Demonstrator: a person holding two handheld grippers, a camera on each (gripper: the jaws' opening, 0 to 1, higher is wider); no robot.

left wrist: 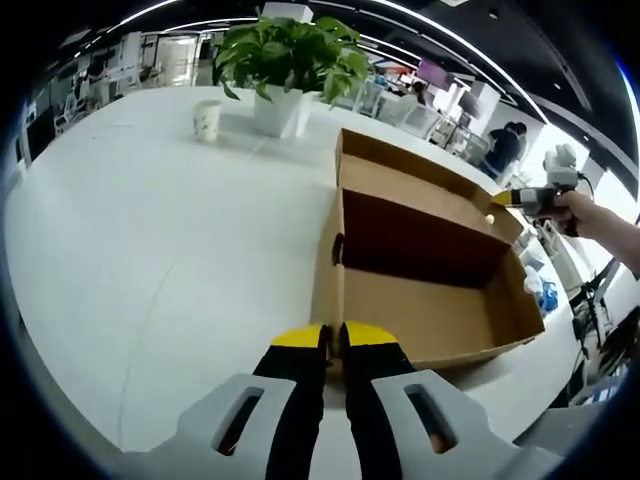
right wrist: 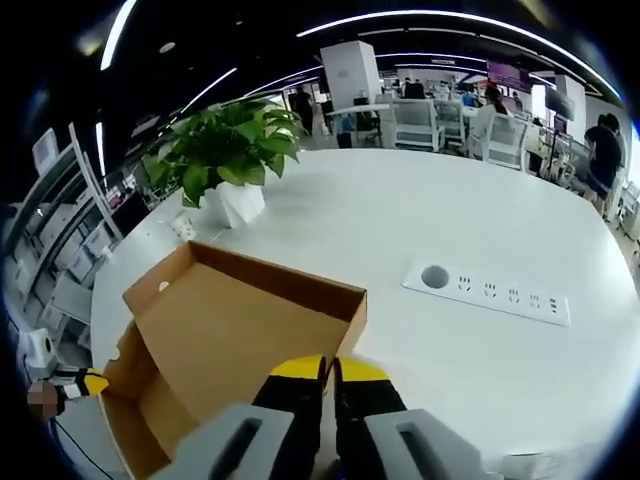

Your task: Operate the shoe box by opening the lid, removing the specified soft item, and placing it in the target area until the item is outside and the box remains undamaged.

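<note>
A white table (left wrist: 150, 250) is stretching across the left gripper view and is bearing everything else; in the right gripper view the same table (right wrist: 470, 220) is running back toward an office with desks and chairs. On it a cardboard shoe box (left wrist: 430, 270) is sitting open, its lid (left wrist: 420, 180) standing up behind the tray, and what shows of the brown inside is looking bare; the soft item cannot be made out in the box or on the table. In the right gripper view the box (right wrist: 230, 340) is lying just ahead of the jaws, its lid (right wrist: 290, 280) rising as a wall along the far edge. A plant (left wrist: 285, 55) in a white pot is standing beyond the box, well apart from it, with a paper cup (left wrist: 207, 120) beside it; the plant (right wrist: 225, 150) is also showing in the right gripper view, past the box. A white socket strip (right wrist: 490, 290) is sitting flush in the table to the right of the box. The left gripper (left wrist: 332, 338) is resting at the near end wall of the box, jaws pressed together. The right gripper (right wrist: 328, 368) is hovering at the lid's edge, jaws likewise closed with nothing seen between them; it (left wrist: 520, 198) is also showing at the box's far corner in a hand (left wrist: 585, 212).
</note>
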